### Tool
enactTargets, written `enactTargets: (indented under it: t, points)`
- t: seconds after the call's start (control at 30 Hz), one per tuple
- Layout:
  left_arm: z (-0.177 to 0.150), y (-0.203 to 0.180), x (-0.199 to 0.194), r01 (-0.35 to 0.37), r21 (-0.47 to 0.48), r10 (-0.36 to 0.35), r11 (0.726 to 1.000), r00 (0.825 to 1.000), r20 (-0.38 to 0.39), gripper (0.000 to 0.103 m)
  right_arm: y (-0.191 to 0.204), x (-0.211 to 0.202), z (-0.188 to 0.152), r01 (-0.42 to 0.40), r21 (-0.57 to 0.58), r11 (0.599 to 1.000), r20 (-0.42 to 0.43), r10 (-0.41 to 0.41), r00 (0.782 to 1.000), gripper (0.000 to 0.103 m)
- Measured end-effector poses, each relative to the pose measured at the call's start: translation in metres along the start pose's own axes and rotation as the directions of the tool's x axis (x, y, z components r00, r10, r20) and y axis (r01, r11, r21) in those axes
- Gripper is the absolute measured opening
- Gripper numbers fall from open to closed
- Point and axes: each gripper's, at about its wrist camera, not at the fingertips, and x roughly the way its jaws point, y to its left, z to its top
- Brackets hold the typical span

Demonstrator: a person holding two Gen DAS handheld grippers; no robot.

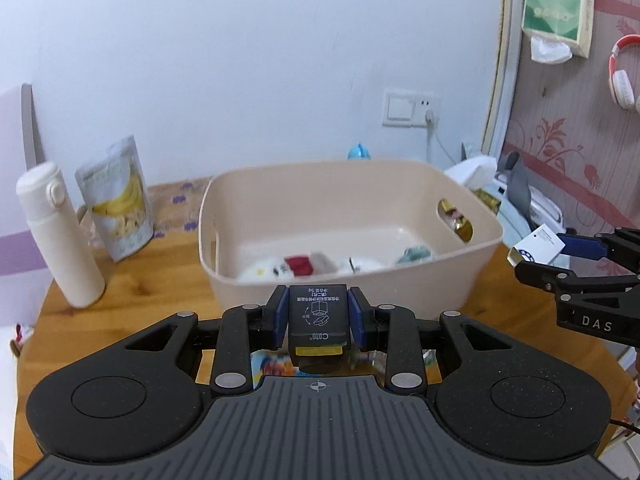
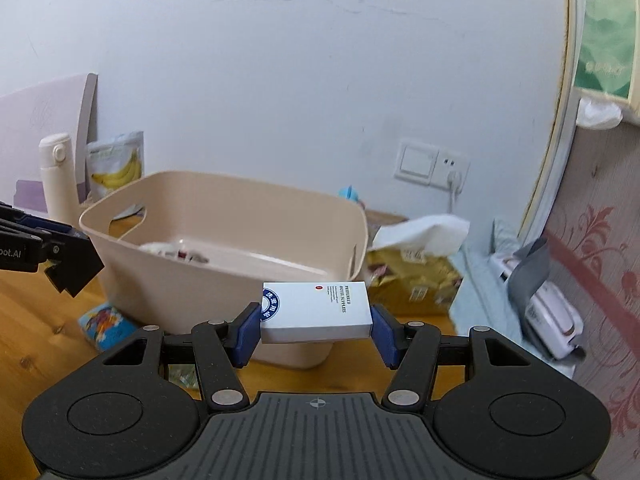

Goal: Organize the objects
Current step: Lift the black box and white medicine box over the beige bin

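My left tool [image 1: 318,316] is clamped on a small black box [image 1: 318,314], its blue pads [image 1: 282,316] pressing both sides. The box has a yellow band at its near end. It hangs just in front of the bin's near wall, above the counter [image 1: 132,288].

My right tool [image 2: 316,322] is clamped on a white box [image 2: 316,310] with a blue round mark and printed text, held flat and crosswise between the pads [image 2: 248,330]. In the left view this tool [image 1: 538,254] sits to the right of the bin, apart from it, at about rim height.

On the counter under the left tool lies a colourful pack [image 2: 106,322], just beside the bin's near corner.

The beige bin [image 1: 344,280] stands mid-counter. Inside it lie a few blurred items, white, red and teal; I cannot tell what they are.

Left of the bin a white bottle [image 1: 60,236] stands upright, with a banana pouch [image 1: 116,200] just beyond it. Right of the bin sit a yellow bag [image 2: 412,280] and white tissue [image 2: 424,232].

On the far wall are a switch and socket [image 1: 410,110]; to the right hang a green tissue pack [image 1: 558,0] and headphones [image 1: 624,72].
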Motion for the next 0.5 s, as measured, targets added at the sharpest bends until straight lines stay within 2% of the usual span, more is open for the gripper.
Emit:
enactTargets:
  t: [0.23, 0.5]
  points:
    - [0.021, 0.001, 0.0, -0.004, 0.016, 0.003, 1.0, 0.999, 0.053, 0.032, 0.003, 0.006, 0.014, -0.01, -0.008, 1.0, 0.025, 0.01, 1.0, 0.056]
    - [0.038, 0.002, 0.012, -0.009, 0.025, 0.007, 1.0, 0.997, 0.077, 0.032, 0.005, 0.021, 0.024, -0.024, 0.002, 1.0, 0.032, 0.024, 0.999, 0.056]
